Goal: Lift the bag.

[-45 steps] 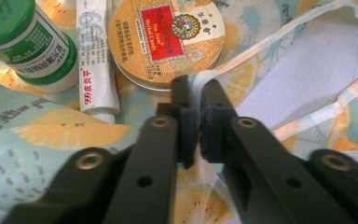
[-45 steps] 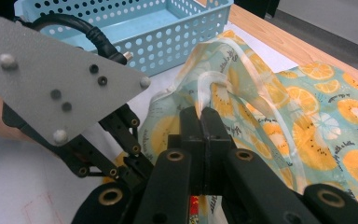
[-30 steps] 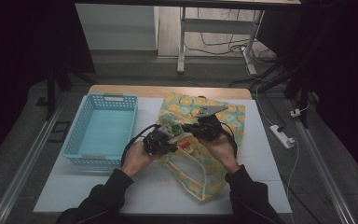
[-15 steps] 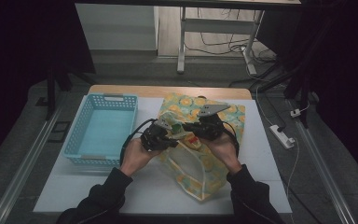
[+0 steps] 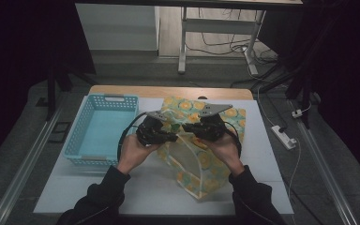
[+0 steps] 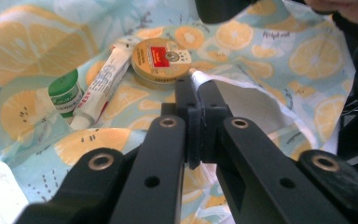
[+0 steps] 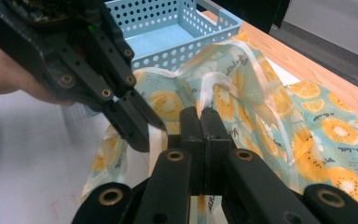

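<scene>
On the white table (image 5: pixel 75 187), right of one empty pale-blue perforated plastic basket (image 5: pixel 101 129), lay one translucent lemon-print plastic pouch (image 5: pixel 206 164). We held its mouth apart: left gripper (image 5: pixel 171 137) clamped on one white-edged rim (image 6: pixel 205 79), right gripper (image 5: pixel 187 127) pinched shut on the opposite rim (image 7: pixel 209 93). Opening seemed largely done; emptying or filling remained, we judged. Contents counted inside: one round gold tin with red label (image 6: pixel 161 58), one white squeeze tube (image 6: pixel 100 84), one small green-capped jar (image 6: pixel 66 93).
</scene>
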`<action>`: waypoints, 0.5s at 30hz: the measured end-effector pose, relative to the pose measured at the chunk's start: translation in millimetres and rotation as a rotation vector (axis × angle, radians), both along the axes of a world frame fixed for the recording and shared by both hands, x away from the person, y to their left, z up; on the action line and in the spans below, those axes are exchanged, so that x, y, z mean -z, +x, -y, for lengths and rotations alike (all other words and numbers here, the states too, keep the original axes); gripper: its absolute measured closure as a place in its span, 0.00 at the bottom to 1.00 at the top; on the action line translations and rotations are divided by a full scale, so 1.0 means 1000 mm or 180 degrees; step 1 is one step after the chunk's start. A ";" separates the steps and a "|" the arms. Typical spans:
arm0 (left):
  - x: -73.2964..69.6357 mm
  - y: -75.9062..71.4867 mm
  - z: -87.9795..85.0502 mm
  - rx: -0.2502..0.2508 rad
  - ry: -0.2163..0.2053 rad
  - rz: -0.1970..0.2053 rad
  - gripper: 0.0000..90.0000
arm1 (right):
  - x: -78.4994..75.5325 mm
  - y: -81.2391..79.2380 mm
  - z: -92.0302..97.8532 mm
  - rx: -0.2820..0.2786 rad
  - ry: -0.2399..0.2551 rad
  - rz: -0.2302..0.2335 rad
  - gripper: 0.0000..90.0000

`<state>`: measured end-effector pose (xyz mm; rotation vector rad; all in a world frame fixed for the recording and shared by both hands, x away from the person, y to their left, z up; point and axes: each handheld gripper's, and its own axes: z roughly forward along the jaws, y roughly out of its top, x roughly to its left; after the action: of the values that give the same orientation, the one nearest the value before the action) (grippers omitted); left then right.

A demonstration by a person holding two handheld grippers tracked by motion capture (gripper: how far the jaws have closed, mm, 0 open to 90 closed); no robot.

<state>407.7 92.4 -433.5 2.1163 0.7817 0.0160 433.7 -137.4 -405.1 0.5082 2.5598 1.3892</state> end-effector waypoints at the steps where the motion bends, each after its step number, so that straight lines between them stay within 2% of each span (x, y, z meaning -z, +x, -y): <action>1: -0.001 0.000 -0.001 0.0002 -0.0007 -0.0011 0.99 | -0.001 -0.001 -0.001 -0.0004 -0.0003 0.0007 1.00; 8: -0.015 0.004 -0.006 -0.0028 0.0009 0.0004 0.99 | -0.008 -0.010 -0.003 -0.0106 -0.0076 0.0024 1.00; 15: -0.035 0.008 -0.011 -0.0024 -0.0084 0.0041 0.99 | -0.018 -0.010 0.000 -0.0124 -0.0035 -0.0018 1.00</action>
<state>415.8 103.4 -398.2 2.0863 0.7783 0.0231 424.0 -137.4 -387.0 0.4635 2.5939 1.3875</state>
